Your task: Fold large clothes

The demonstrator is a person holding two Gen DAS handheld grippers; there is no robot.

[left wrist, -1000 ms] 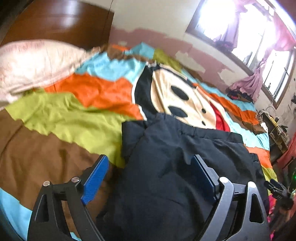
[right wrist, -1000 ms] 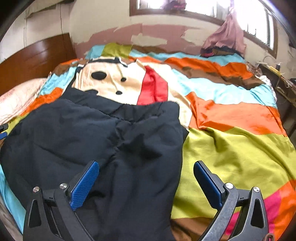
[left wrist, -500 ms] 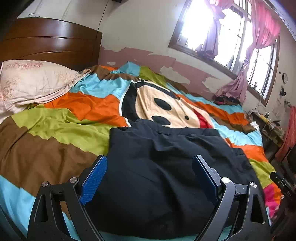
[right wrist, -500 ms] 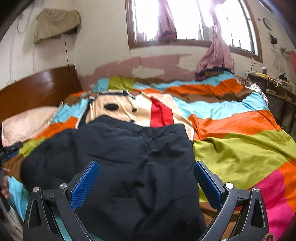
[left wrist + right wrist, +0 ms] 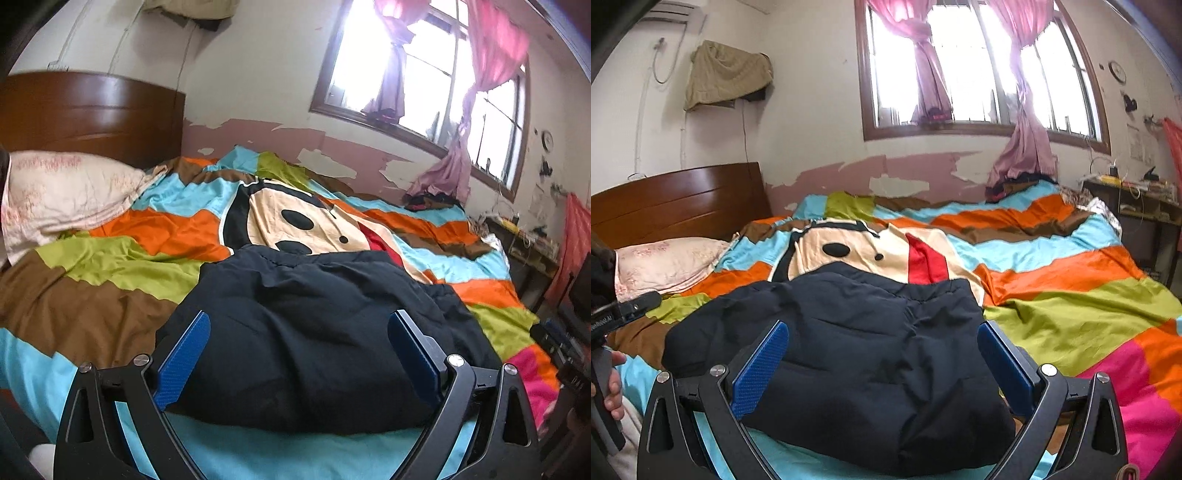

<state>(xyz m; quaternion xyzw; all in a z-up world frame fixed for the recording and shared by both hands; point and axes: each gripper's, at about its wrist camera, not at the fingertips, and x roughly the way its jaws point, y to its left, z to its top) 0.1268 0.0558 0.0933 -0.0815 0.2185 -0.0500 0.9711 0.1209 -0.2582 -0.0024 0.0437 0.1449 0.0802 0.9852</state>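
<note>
A dark navy padded jacket (image 5: 317,332) lies folded in a thick bundle near the front edge of the bed; it also shows in the right wrist view (image 5: 857,350). My left gripper (image 5: 299,347) is open and empty, held back from the jacket's near edge. My right gripper (image 5: 882,354) is open and empty too, in front of the bundle's near edge. The left gripper and the hand holding it (image 5: 605,332) show at the left edge of the right wrist view.
The bed carries a striped multicolour quilt (image 5: 110,266) with a cartoon face. A pink pillow (image 5: 62,195) lies by the wooden headboard (image 5: 92,114). A desk with clutter (image 5: 1137,199) stands to the right of the bed, below the window.
Both grippers have pulled back and down toward the bed's front edge, away from the jacket. The jacket stays folded on the quilt. Both stay open.
</note>
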